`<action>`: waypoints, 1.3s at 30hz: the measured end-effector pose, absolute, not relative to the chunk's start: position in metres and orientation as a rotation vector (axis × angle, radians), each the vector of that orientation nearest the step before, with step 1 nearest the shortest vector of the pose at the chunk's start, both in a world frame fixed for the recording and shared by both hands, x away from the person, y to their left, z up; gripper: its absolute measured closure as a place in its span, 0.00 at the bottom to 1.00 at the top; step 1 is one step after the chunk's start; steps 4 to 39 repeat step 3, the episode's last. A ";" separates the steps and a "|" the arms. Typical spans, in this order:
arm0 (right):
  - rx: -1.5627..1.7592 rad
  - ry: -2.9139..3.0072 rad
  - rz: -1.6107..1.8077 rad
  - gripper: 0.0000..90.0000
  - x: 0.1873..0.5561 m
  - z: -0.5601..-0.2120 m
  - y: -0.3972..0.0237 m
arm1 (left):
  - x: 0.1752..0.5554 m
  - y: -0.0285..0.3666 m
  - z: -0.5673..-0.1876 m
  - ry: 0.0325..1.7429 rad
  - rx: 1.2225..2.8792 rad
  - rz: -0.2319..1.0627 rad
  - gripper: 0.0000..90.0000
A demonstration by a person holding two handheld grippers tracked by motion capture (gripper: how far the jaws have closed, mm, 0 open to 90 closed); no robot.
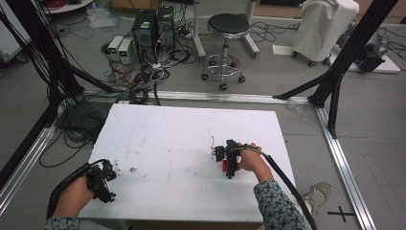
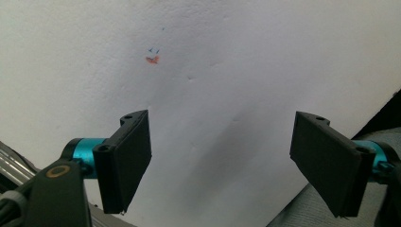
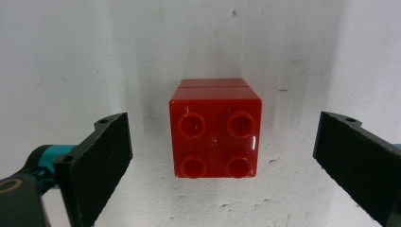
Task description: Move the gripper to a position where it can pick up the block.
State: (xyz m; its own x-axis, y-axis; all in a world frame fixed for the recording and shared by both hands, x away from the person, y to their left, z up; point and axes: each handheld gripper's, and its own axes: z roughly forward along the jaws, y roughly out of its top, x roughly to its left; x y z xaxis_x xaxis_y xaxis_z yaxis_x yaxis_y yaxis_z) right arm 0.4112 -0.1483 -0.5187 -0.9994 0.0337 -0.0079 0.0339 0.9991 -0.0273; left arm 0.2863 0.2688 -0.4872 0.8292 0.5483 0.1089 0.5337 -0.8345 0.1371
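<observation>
Here, red brick (image 3: pixel 215 130) studs-up, between spread right gripper (image 3: pixel 222 156) fingers, left gripper (image 2: pixel 220 158) fingers spread, empty.

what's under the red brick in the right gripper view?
The red brick sits studs-up on the white table, between the open right gripper jaws. Its underside is covered; a seam suggests two stacked pieces.

White desk (image 3: pixel 61 56): matt, chalky top, finely pitted and scuffed, with small dents. Red square plastic block (image 3: pixel 215 137): glossy, smooth, four round studs catching highlights. Right claw (image 3: pixel 222 165): black jaw pads with a fine ribbed, matt, rubbery look. Left claw (image 2: pixel 222 161): smoother matt black pads on shiny teal metal-looking rods. Patterned knit-like cloth sleeve (image 1: pixel 277 206). Grey floor (image 1: pixel 378 120): smooth, dull.
</observation>
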 end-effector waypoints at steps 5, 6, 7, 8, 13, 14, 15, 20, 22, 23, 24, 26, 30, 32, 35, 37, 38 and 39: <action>0.047 3.125 -0.028 0.05 0.411 -0.518 -0.148 | 0.287 0.268 -0.487 0.857 2.907 0.208 0.24; 0.047 3.125 -0.028 0.05 0.411 -0.518 -0.148 | 0.287 0.268 -0.487 0.857 2.907 0.208 0.24; 0.047 3.125 -0.028 0.05 0.411 -0.518 -0.148 | 0.287 0.268 -0.487 0.857 2.907 0.208 0.24; 0.047 3.125 -0.028 0.05 0.411 -0.518 -0.148 | 0.287 0.268 -0.487 0.857 2.907 0.208 0.24; 0.047 3.125 -0.028 0.05 0.411 -0.518 -0.148 | 0.287 0.268 -0.487 0.857 2.907 0.208 0.24; 0.047 3.125 -0.028 0.05 0.411 -0.518 -0.148 | 0.287 0.268 -0.487 0.857 2.907 0.208 0.24; 0.047 3.125 -0.028 0.05 0.411 -0.518 -0.148 | 0.287 0.268 -0.487 0.857 2.907 0.208 0.24; 0.047 3.125 -0.028 0.05 0.411 -0.518 -0.148 | 0.287 0.268 -0.487 0.857 2.907 0.208 0.24; 0.047 3.125 -0.028 0.05 0.411 -0.518 -0.148 | 0.287 0.268 -0.487 0.857 2.907 0.208 0.24; 0.047 3.125 -0.028 0.05 0.411 -0.518 -0.148 | 0.287 0.268 -0.487 0.857 2.907 0.208 0.24; 0.047 3.125 -0.028 0.05 0.411 -0.518 -0.148 | 0.287 0.268 -0.487 0.857 2.907 0.208 0.24; 0.047 3.125 -0.028 0.05 0.411 -0.518 -0.148 | 0.287 0.268 -0.487 0.857 2.907 0.208 0.24; 0.047 3.125 -0.028 0.05 0.411 -0.518 -0.148 | 0.287 0.268 -0.487 0.857 2.907 0.208 0.24; 0.047 3.125 -0.028 0.05 0.411 -0.518 -0.148 | 0.287 0.268 -0.487 0.857 2.907 0.208 0.24; 0.047 3.125 -0.028 0.05 0.411 -0.518 -0.148 | 0.287 0.268 -0.487 0.857 2.907 0.208 0.24; 0.047 3.125 -0.028 0.05 0.411 -0.518 -0.148 | 0.287 0.268 -0.487 0.857 2.907 0.208 0.24; 0.047 3.125 -0.028 0.05 0.411 -0.518 -0.148 | 0.287 0.268 -0.487 0.857 2.907 0.208 0.24; 0.047 3.125 -0.028 0.05 0.411 -0.518 -0.148 | 0.287 0.268 -0.487 0.857 2.907 0.208 0.24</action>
